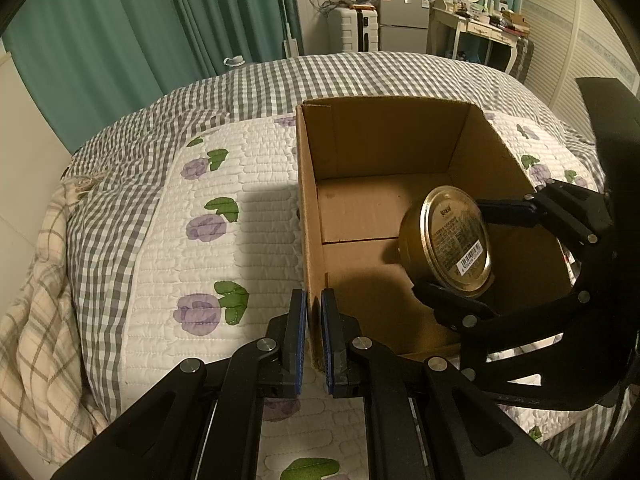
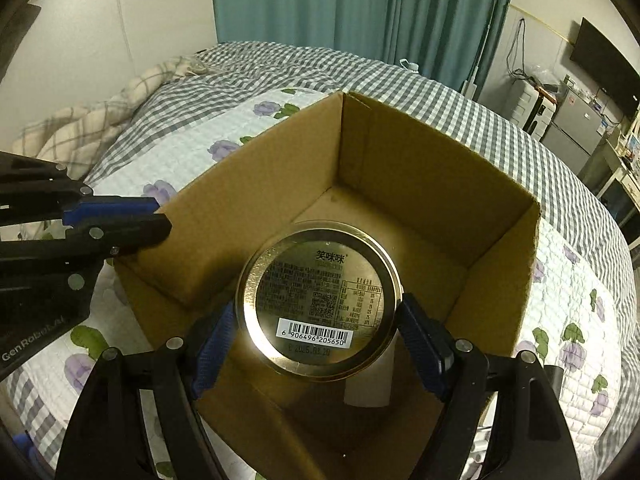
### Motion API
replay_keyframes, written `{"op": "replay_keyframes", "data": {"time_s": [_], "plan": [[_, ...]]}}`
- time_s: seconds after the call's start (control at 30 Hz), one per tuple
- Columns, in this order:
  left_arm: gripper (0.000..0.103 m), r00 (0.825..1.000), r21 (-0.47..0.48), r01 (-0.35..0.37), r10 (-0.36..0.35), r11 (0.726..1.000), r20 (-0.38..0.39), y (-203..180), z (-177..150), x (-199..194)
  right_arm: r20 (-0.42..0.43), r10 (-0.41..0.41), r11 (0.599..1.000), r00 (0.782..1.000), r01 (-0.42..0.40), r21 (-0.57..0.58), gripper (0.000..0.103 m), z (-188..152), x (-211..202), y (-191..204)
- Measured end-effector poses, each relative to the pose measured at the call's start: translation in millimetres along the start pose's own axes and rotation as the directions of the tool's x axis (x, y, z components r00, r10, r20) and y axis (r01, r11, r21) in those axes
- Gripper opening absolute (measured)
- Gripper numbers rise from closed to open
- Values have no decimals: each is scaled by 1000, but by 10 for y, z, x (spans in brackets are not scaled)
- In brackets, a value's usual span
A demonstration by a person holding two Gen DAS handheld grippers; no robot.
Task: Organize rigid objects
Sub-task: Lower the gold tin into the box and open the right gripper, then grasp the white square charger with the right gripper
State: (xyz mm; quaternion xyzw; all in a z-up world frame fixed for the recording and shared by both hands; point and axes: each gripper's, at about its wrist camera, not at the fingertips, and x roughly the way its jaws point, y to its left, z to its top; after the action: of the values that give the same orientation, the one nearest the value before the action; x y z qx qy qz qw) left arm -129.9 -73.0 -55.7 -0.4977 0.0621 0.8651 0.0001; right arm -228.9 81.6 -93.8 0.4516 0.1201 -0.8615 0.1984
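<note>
Low in the right wrist frame, the right gripper (image 2: 318, 330) pinches a gold tin (image 2: 318, 300) above the cardboard box (image 2: 436, 184). At lower centre of the left view, the left gripper (image 1: 314, 336) clamps the box's wall, on a floral quilt (image 1: 224, 208).

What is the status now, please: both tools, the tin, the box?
Left tool shut on the cardboard box wall. Right tool shut on the gold tin, held over the open box. Nothing in the way.

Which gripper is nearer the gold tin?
Right. The right gripper clamps the tin inside the box; the left gripper pinches the box's wall, apart from it.
</note>
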Motion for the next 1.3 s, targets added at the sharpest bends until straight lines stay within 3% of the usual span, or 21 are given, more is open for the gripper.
{"op": "replay_keyframes", "data": {"time_s": [0.17,0.43,0.73,1.03,1.3], "plan": [[8,1000,3,-1,1,1000,2,-12,9,-20,36,-22,1000,999,22,16,88,-19,-222,-95],[8,1000,0,-1,1,1000,5,-23,13,-40,108,-112,993,988,106,57,88,-48,-869,-394],[8,1000,4,-6,6,1000,7,-20,5,-45,113,-242,961,964,222,166,88,-486,-1439,-872],[8,1000,14,-19,19,1000,7,-45,0,-56,-3,-239,942,971,232,242,88,-1147,-1078,-1001],[8,1000,15,-20,20,1000,8,-48,-2,-60,-107,-128,929,986,157,335,88,-1653,-514,-926]]}}
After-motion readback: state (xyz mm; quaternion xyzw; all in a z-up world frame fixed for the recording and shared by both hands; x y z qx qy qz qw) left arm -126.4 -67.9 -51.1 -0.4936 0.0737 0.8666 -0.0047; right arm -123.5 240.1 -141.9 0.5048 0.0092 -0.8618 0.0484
